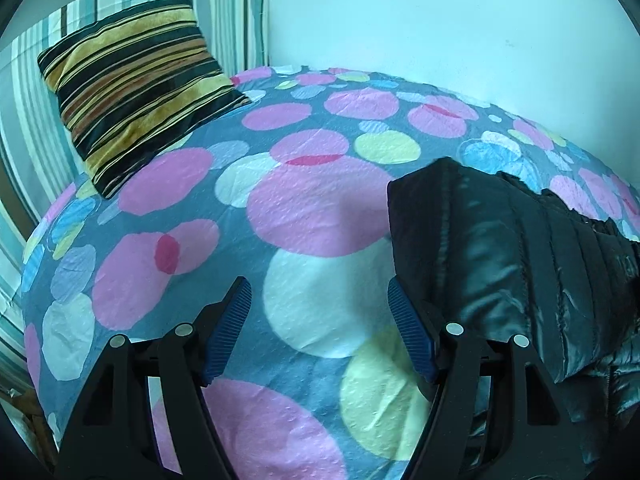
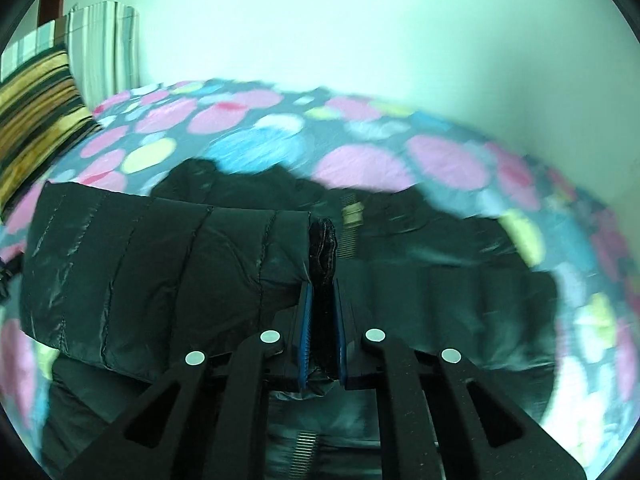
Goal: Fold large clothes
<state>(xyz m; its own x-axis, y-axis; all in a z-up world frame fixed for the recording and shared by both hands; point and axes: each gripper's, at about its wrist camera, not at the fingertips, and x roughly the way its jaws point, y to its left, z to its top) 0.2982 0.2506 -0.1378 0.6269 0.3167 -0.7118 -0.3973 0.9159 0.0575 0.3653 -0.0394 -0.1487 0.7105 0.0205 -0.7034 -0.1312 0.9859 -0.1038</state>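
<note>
Here the right tool (image 2: 323, 320) is pressed nearly together, its two blue pads pinching a bunched fold of the black puffer jacket (image 2: 160, 256). The pinched fabric stands up between the pads as a dark, crumpled ridge, and a quilted sleeve or panel stretches away to the left from that grip. The rest of the jacket lies spread on the bed, reaching right across the middle of the right wrist view; the bedspread around it is blurred there.

The left tool (image 1: 320, 332) is spread wide, with nothing between its pads. It hangs over the bedspread (image 1: 312, 216), a grey-blue cover printed with pink, white, yellow and blue circles. Its right-hand finger (image 1: 410, 336) sits just beside the near edge of the jacket; whether the two touch cannot be told.

A striped cushion (image 1: 136, 92) in black, gold and brown leans at the far left of the bed against a striped cloth (image 1: 228, 20), with a pale wall (image 1: 440, 20) behind.
</note>
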